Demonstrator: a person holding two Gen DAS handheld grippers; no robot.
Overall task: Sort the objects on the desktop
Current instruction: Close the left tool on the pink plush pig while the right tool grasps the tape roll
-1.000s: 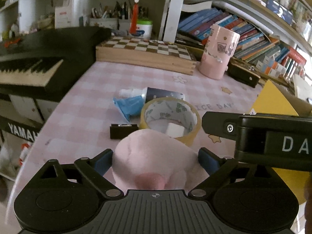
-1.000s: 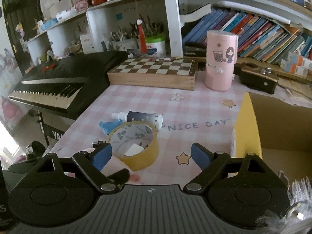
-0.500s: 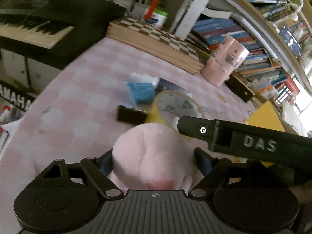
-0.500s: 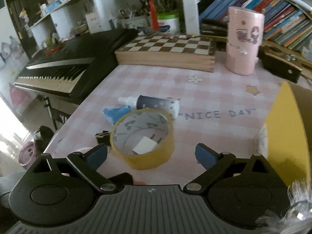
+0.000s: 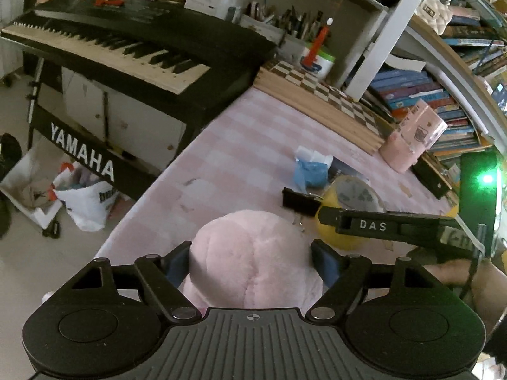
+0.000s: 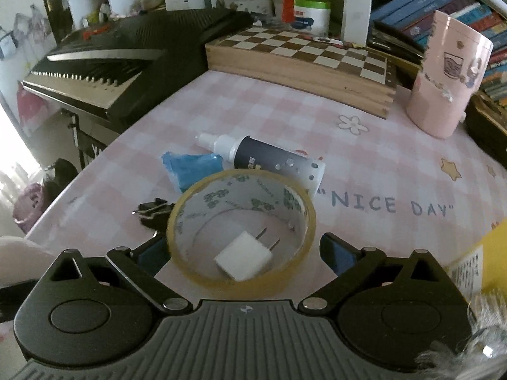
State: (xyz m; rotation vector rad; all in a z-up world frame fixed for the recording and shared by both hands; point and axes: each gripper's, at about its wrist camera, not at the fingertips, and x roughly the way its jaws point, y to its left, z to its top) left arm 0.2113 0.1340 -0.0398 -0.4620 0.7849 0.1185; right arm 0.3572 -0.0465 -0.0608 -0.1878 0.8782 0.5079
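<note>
Gripping pink plush (image 5: 250,259), left gripper (image 5: 253,259) tilts over table edge (image 5: 152,190).

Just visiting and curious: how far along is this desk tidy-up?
Early, apparently. The left gripper holds the pink plush toy. The open right gripper straddles the tape roll. The charger plug, bottle, blue packet and binder clip lie unsorted.

Plush toy (image 5: 250,262) between the left fingers: soft pink fleece, matt. Tape roll (image 6: 242,224) between the right fingers: glossy yellowish plastic film. Charger (image 6: 242,258) inside it: smooth white plastic, metal prongs. Beyond: chessboard (image 6: 304,60), bare wood; tablecloth (image 6: 364,164), smooth, printed.
</note>
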